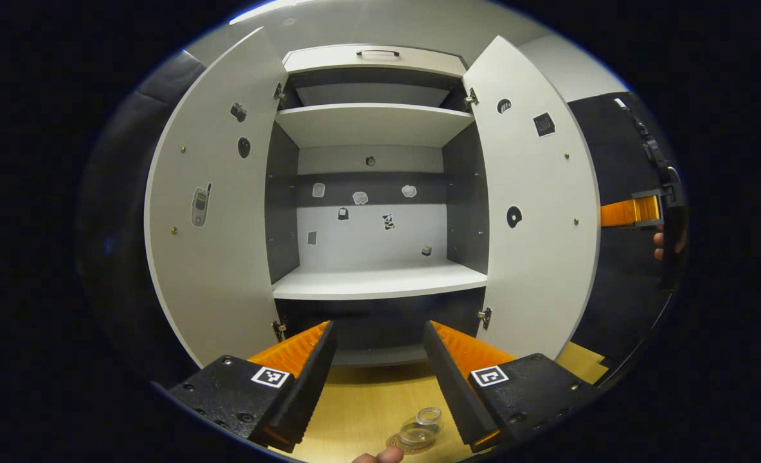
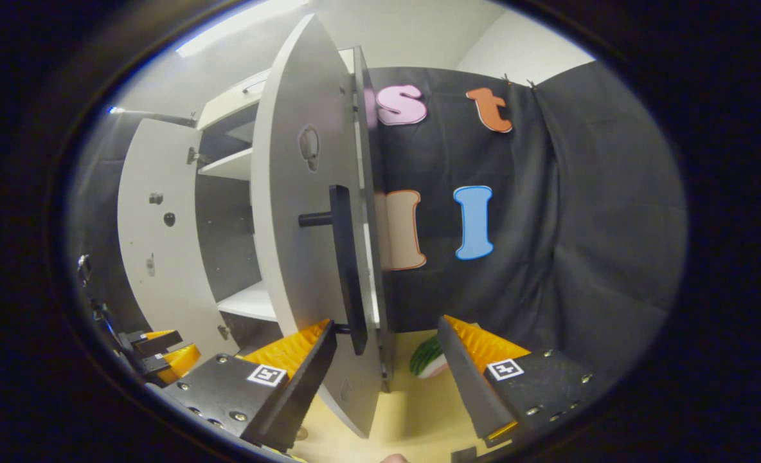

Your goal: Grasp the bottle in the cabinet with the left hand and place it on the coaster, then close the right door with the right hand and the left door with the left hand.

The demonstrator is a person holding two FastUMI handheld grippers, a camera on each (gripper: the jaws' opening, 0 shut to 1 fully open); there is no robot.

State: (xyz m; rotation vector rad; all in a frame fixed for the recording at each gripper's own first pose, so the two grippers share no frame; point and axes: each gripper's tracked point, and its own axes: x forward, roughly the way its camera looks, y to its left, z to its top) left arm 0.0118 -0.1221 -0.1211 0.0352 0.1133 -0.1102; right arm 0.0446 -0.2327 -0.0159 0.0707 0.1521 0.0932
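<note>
Pale grey board makes up the cabinet (image 1: 380,283), which stands with both doors swung wide in the left gripper view. Its shelves hold nothing but small stickers on the back panel. The left door (image 1: 216,212) and the right door (image 1: 535,212) each carry a few stickers on their inner faces.

The left tool (image 1: 380,379) hangs in front of the cabinet with its fingers spread apart and nothing between them. Below it, on the light wooden surface (image 1: 361,405), the clear bottle (image 1: 422,427) rests on the round coaster (image 1: 412,442), just in front of the cabinet's base. A fingertip (image 1: 380,456) shows at the bottom edge, next to the coaster.

At the right rim of that view the right tool (image 1: 631,212) is seen beyond the right door's outer edge, with part of a hand (image 1: 660,244) behind it.

In the right gripper view, the right tool (image 2: 387,379) is open, and the right door (image 2: 310,257) stands edge-on between its fingers, its dark bar handle (image 2: 345,263) facing the camera. Whether either finger touches the door cannot be told. Past this door the left door (image 2: 155,238) and the shelves are seen. A green-and-white object (image 2: 429,357) lies on the surface (image 2: 412,411) near the black cloth wall (image 2: 547,257). The left tool (image 2: 159,357) shows at the lower left, low by the left door.
</note>
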